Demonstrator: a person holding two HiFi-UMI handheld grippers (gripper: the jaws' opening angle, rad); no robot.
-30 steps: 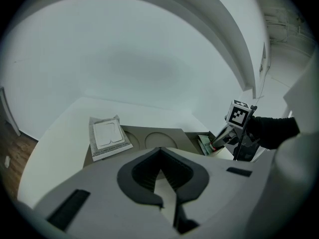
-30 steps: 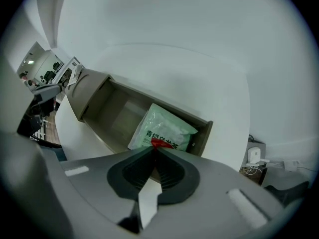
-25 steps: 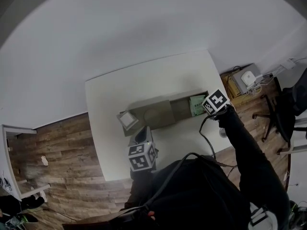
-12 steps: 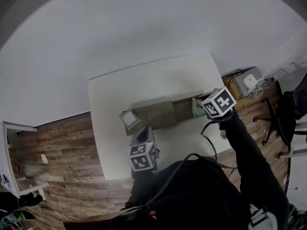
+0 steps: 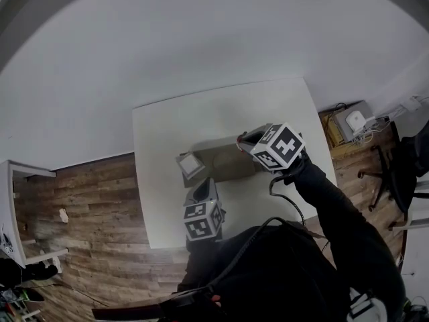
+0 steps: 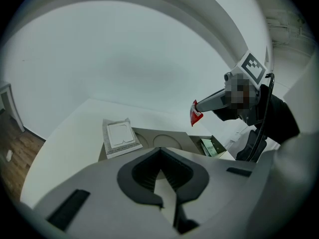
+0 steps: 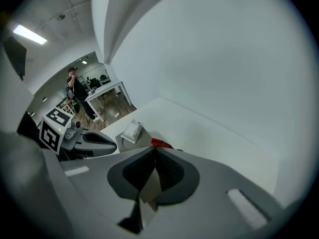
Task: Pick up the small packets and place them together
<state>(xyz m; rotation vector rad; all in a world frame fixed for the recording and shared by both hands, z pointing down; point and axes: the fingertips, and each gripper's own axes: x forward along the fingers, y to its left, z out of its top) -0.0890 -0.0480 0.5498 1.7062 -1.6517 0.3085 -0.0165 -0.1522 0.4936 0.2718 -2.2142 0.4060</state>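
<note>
A small red packet [image 6: 196, 115] hangs in the air above the brown cardboard tray [image 6: 172, 141], with my right gripper [image 6: 198, 107] shut on it. Its red tip [image 7: 162, 144] pokes out past that gripper's [image 7: 153, 149] jaws. In the head view the right gripper [image 5: 247, 139] is over the tray's [image 5: 218, 161] right half. A white square packet [image 5: 191, 165] lies on the tray's left end [image 6: 119, 137]. A green packet [image 6: 209, 147] lies in the right compartment. My left gripper [image 5: 201, 189] stays near the tray's front edge, shut [image 6: 160, 151] with nothing in it.
The tray sits mid-table on a white table [image 5: 167, 133] against a white wall. Wooden floor lies to the left; boxes and devices [image 5: 352, 123] and an office chair [image 5: 402, 173] stand at the right. A cable [image 5: 281, 193] trails from the right gripper.
My right gripper has lifted from the tray's right end and moved left over the tray, carrying the red packet. The left gripper has stayed put.
</note>
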